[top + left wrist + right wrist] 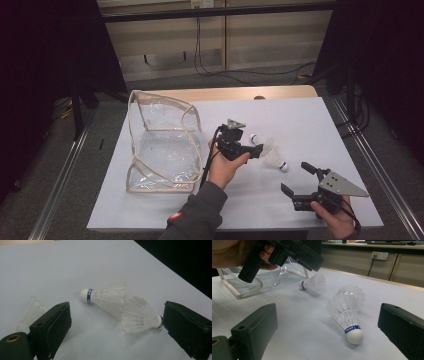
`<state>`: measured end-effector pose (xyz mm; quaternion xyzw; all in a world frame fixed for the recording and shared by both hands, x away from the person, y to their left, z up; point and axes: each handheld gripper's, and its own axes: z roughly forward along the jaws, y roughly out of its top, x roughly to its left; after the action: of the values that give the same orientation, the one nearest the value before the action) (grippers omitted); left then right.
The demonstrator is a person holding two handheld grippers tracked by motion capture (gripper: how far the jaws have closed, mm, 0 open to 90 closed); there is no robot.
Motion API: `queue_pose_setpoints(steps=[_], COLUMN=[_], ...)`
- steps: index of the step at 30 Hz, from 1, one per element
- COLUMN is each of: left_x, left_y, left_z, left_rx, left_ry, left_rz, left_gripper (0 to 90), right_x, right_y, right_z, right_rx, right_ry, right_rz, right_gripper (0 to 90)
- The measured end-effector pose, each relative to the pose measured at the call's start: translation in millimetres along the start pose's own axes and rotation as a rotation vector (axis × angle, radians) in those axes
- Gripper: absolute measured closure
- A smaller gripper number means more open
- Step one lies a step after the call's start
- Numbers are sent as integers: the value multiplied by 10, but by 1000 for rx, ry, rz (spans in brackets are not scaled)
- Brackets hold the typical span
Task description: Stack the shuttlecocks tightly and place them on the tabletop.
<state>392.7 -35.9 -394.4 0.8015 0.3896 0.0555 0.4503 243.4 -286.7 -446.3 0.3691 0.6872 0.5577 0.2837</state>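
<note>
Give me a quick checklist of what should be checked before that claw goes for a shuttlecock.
1. Left claw open: ok, nothing between its jaws.
2. Right claw open and free: ok.
3. Two shuttlecocks, near and far, within reach on the white table: ok.
4. Shuttlecocks apart: not ok, their feathers overlap.
5. Clear bag mouth open: cannot tell.

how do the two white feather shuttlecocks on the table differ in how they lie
The farther white feather shuttlecock lies with its cork toward the clear plastic bag, near the left gripper. The nearer white feather shuttlecock points its cork the opposite way, toward the open right gripper. Their feather skirts meet in the left gripper view. Both lie on their sides on the white table, each with a blue band by the cork.
</note>
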Motion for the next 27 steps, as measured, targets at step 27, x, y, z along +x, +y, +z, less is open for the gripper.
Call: queue_pose_setpoints(steps=[27], left_x=[-133], left_y=[-358], left_z=[-205], left_rx=[16], left_ry=[-122], left_rz=[95], left_gripper=[57], right_x=[-48], right_y=[-15], right_z=[63], right_rx=[3], right_ry=[3], right_rz=[17], right_gripper=[18])
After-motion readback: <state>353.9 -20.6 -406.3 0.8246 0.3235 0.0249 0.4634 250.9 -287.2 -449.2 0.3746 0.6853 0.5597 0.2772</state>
